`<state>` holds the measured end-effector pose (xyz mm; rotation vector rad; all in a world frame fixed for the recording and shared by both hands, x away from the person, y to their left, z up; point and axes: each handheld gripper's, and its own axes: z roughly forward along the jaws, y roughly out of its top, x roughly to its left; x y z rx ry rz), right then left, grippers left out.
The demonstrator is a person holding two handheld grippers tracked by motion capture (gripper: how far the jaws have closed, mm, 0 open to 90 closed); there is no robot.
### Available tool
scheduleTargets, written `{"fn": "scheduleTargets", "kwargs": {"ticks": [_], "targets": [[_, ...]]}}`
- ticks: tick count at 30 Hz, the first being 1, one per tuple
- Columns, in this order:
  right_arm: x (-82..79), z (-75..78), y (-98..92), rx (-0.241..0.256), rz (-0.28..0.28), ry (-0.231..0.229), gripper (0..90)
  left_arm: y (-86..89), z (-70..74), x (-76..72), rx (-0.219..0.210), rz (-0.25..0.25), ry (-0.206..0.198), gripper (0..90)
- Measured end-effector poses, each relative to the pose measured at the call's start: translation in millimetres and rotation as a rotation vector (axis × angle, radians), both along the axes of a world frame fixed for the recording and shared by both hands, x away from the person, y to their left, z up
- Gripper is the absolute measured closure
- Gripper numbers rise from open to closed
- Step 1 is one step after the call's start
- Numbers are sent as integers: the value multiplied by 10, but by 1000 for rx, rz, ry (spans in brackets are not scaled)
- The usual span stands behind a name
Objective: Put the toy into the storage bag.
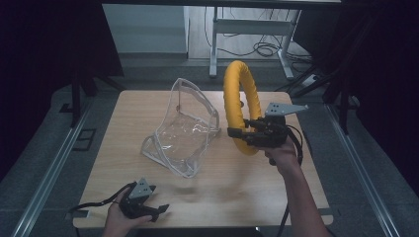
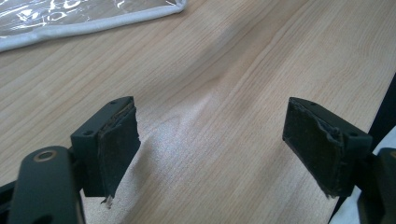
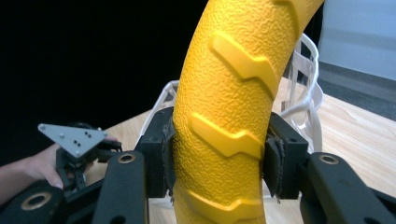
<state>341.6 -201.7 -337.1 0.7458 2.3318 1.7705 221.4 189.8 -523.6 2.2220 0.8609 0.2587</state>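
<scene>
A yellow ring [image 1: 241, 104] with a raised tread pattern is held upright above the table's right half. My right gripper [image 1: 238, 134] is shut on its lower rim, and in the right gripper view the ring [image 3: 233, 107] is clamped between both pads. A clear plastic bag [image 1: 184, 129] with white piping stands slumped at the table's middle, just left of the ring. My left gripper [image 1: 157, 210] rests near the front left edge, open, with bare wood between its pads [image 2: 116, 144]. The bag's piped edge [image 2: 88, 25] lies beyond it.
The wooden table [image 1: 148, 173] ends close behind the left gripper, and its right edge [image 2: 380, 112] shows there. A desk frame and cables [image 1: 267, 47] stand on the floor beyond the table. Dark curtains flank both sides.
</scene>
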Motion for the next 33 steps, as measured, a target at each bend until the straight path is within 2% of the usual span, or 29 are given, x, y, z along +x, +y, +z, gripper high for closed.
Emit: {"fn": "scheduleTargets", "kwargs": {"ticks": [14,22,33], "targets": [[-11,104,101,91,12,-18,519,3,4,1,0,-1,0,184],[-43,193,151,136,14,-47,519,-1,0,5,0,-3,4,184],[-109,340,275,167,45,-78,518,-7,-5,6,1,-9,10,183]]}}
